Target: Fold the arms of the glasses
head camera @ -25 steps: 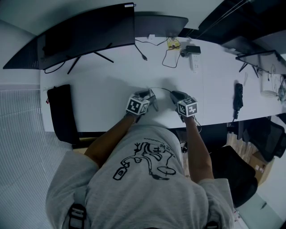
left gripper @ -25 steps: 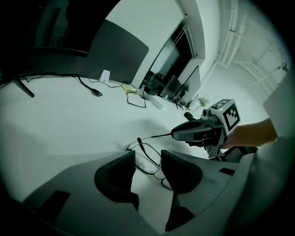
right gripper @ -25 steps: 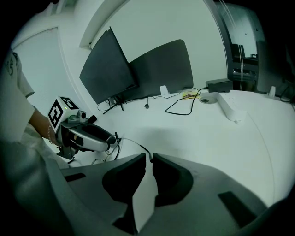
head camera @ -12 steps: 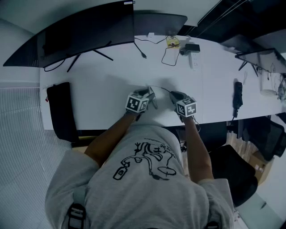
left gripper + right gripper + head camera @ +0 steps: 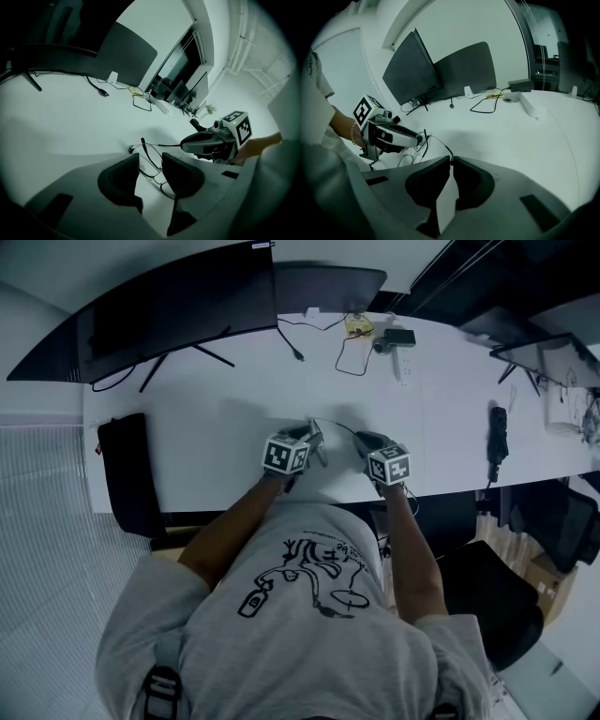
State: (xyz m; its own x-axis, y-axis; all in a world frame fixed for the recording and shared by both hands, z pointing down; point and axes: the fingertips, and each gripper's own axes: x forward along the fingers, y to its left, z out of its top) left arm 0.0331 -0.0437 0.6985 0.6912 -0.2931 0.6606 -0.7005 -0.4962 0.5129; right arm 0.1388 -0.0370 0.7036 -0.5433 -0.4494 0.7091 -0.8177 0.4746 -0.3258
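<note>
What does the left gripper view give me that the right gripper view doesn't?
Left gripper view only: the left gripper, jaws apart though they have just been closing, with the glasses' front between them. Right gripper view only: the right gripper, jaws shut on the tip of one arm. Both: the glasses, the white table, the other gripper, the monitor behind.
</note>
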